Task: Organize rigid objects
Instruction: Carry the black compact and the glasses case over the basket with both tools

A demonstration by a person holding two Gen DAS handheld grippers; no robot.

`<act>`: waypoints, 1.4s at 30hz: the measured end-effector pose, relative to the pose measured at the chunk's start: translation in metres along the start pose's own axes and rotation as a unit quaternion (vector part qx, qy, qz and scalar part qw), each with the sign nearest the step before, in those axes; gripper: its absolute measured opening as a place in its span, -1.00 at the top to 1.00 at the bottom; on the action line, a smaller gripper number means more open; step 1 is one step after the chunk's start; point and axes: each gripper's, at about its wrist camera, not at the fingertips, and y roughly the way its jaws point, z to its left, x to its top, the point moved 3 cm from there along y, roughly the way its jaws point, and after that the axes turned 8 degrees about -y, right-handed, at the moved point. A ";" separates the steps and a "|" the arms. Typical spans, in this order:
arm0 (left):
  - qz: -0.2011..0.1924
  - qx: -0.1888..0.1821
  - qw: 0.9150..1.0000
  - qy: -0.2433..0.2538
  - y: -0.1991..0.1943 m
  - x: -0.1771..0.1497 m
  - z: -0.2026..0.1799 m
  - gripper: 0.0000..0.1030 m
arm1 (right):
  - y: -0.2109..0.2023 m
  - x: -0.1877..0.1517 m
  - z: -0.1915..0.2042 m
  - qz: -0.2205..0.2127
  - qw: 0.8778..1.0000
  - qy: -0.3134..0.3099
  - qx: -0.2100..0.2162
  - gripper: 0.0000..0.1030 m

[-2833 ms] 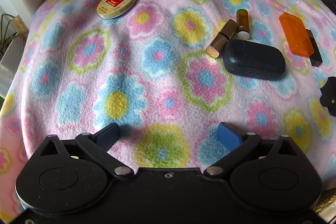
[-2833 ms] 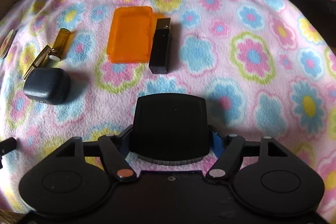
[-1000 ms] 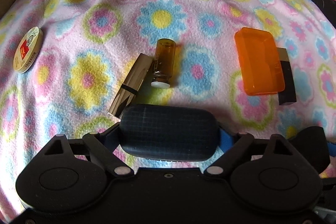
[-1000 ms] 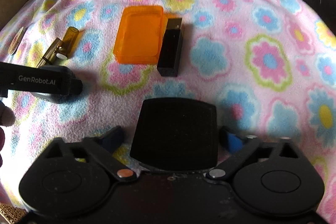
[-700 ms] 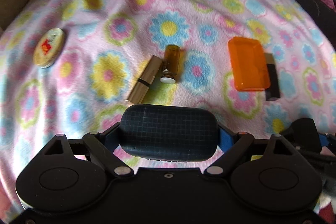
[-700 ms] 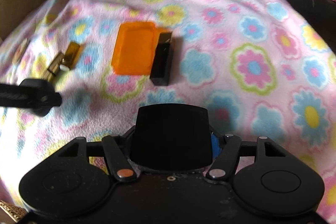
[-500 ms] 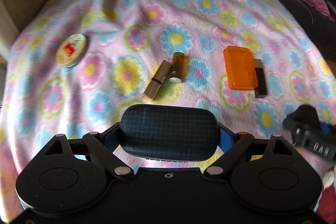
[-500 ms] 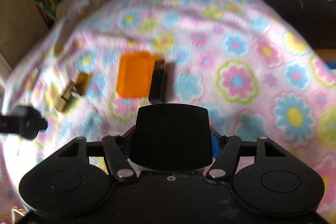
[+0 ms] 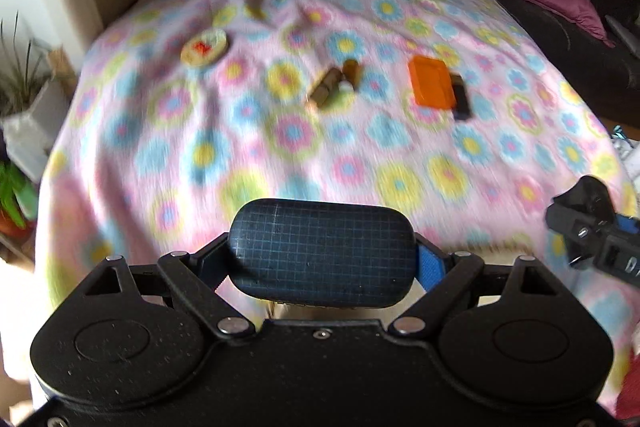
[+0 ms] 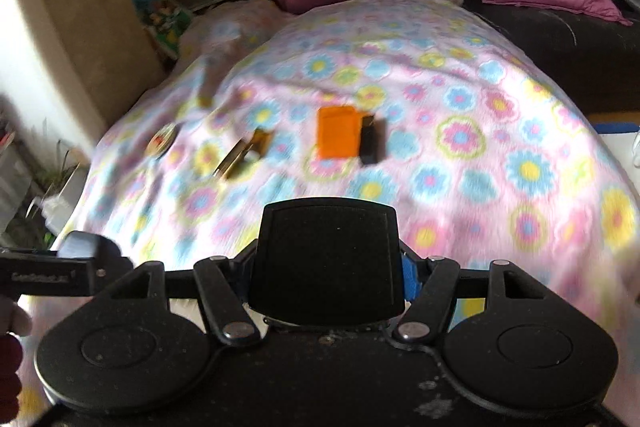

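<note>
Left gripper (image 9: 322, 255) angled steeply down, jaws clamped across the ends of a dark case (image 9: 322, 251). Right gripper (image 10: 326, 261) tilted down too, jaws pinching a black box (image 10: 326, 259) after just closing in. Fingers (image 10: 12, 331) visible at left edge.

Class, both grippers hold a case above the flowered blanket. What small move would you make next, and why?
Probably carry the dark grid-patterned case in the left gripper to a bare patch of the blanket and lower it. Both grippers are clamped on loads, the right gripper on a black case, while the orange box and black block already lie side by side.
</note>
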 end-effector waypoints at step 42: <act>0.040 0.039 0.998 -0.010 0.004 -0.086 -0.003 -0.66 | -0.014 -0.069 0.054 0.112 0.988 -0.101 -0.017 -0.27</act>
